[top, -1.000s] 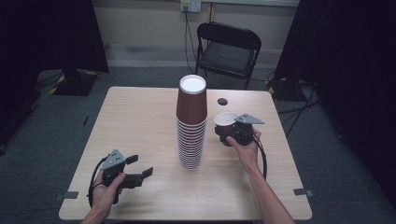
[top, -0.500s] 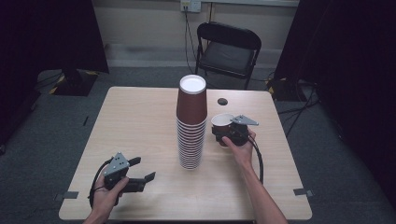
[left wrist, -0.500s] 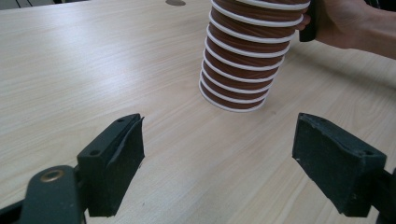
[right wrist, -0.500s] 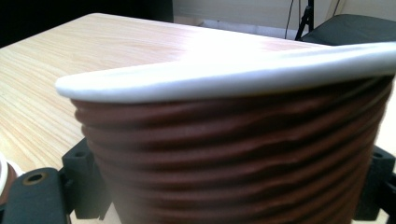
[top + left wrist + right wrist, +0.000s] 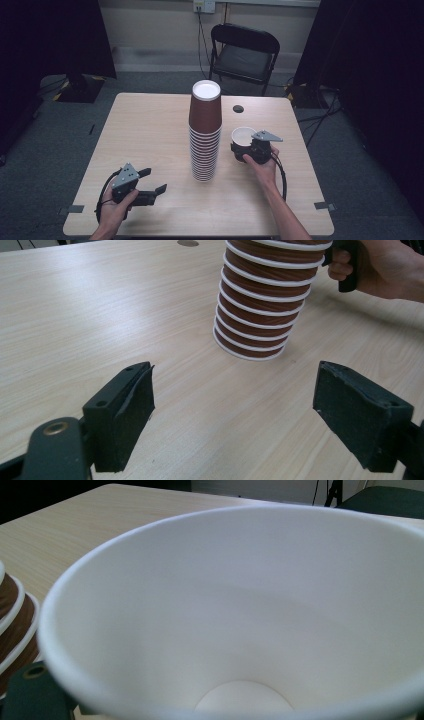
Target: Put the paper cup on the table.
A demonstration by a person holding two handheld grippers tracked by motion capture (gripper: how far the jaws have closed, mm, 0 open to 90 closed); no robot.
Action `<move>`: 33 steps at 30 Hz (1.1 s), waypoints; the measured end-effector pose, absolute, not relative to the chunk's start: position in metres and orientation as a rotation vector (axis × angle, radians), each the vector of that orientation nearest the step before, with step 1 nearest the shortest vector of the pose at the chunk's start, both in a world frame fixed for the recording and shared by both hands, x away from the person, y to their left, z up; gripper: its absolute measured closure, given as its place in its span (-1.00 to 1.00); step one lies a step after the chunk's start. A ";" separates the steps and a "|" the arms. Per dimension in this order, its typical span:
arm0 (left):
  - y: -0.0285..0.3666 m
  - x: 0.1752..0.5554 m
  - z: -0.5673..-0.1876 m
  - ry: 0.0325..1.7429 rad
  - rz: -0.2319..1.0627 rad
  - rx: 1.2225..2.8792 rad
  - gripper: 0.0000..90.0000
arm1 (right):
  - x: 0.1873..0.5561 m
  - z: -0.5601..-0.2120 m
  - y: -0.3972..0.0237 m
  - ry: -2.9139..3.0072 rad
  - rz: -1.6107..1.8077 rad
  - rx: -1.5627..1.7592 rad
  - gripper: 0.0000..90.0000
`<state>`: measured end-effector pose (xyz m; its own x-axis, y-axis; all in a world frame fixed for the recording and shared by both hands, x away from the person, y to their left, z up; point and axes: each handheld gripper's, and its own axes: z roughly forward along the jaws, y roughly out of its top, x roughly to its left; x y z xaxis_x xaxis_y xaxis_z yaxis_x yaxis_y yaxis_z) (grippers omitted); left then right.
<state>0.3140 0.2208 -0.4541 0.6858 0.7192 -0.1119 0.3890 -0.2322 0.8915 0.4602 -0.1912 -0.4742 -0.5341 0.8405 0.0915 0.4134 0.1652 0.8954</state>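
Cup stack (image 5: 205,132) stands mid-table (image 5: 150,130), single cup (image 5: 243,140) just right of it in the right gripper (image 5: 245,150). Left gripper (image 5: 150,186) sits near the front left edge, well apart from the stack. Chair (image 5: 243,52) behind the table; small disc (image 5: 238,108) behind the single cup.

Worktop (image 5: 150,130): pale wood-grain laminate, smooth, slight sheen.
Cup stack (image 5: 205,135): brown paper, matt, white rolled rims.
Single cup (image 5: 240,630): white paper interior, smooth, matt.
Left gripper (image 5: 232,415) jaws: black, matt, rubbery pads.
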 end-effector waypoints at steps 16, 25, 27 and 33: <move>0.221 0.315 -0.455 0.881 0.374 1.845 -0.63 | 0.451 -0.481 -0.198 2.118 1.273 1.210 -0.72; 0.220 0.315 -0.454 0.879 0.372 1.846 -0.63 | 0.442 -0.487 -0.205 2.151 1.220 1.223 -0.71; 0.220 0.315 -0.455 0.879 0.372 1.844 -0.63 | 0.441 -0.487 -0.207 2.163 1.222 1.224 -0.71; 0.220 0.314 -0.454 0.880 0.373 1.844 -0.63 | 0.436 -0.486 -0.210 2.179 1.198 1.213 -0.71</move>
<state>0.3143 0.2195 -0.4544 0.6853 0.7158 -0.1339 0.4015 -0.2180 0.8896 0.4360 -0.2103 -0.4859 -0.5593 0.8253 0.0782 0.5082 0.2668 0.8189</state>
